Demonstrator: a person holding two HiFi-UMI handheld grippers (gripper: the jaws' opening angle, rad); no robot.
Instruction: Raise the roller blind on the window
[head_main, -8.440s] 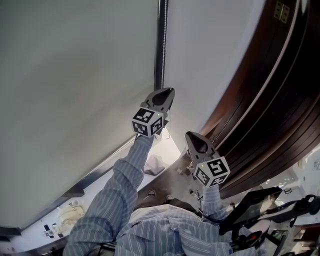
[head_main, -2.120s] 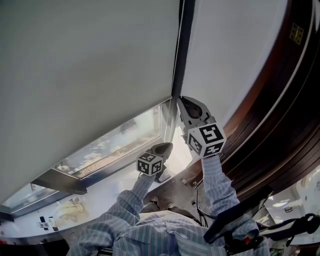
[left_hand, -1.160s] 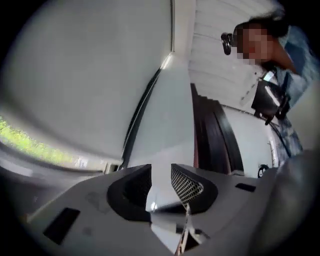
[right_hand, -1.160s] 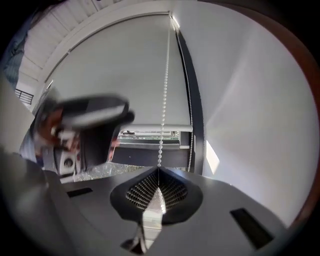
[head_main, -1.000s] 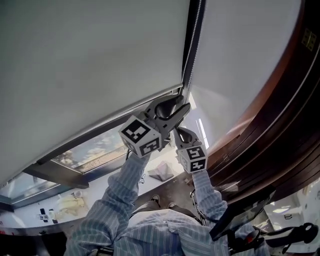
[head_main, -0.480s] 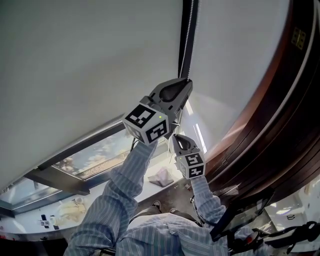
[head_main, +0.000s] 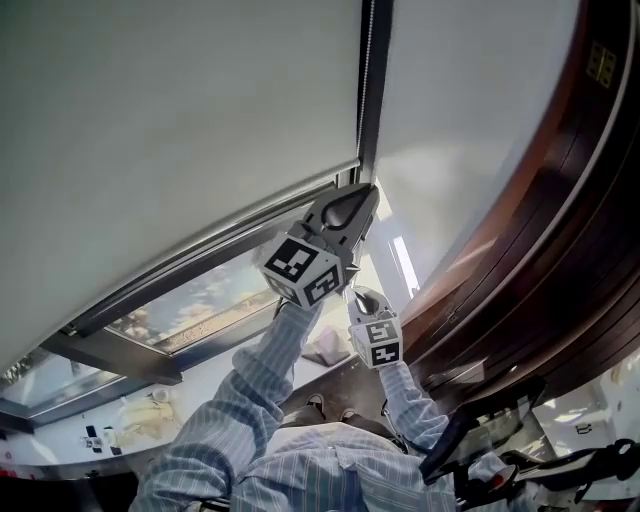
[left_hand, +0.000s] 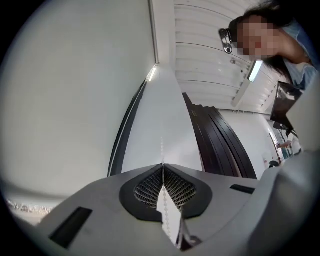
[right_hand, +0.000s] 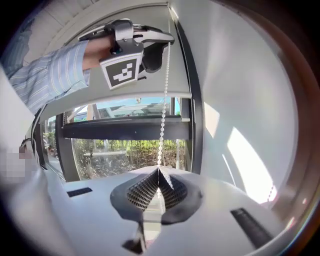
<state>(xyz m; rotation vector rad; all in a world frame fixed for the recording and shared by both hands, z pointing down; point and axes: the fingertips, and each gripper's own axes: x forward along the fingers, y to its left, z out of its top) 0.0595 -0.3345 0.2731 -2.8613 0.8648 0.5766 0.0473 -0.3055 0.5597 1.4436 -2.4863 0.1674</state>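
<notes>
Closing just now, the left gripper is pinching the bead chain above the right gripper, which is clamping it lower, readying a pull to raise the blind.

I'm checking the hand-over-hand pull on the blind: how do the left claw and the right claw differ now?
The left claw grips the bead chain higher, near the roller blind's bottom edge; the right claw grips it lower down. The left claw points up toward the ceiling; the right claw faces the window glass. The left claw's jaws have just been closing on the chain. Both are shut on the same chain.
</notes>
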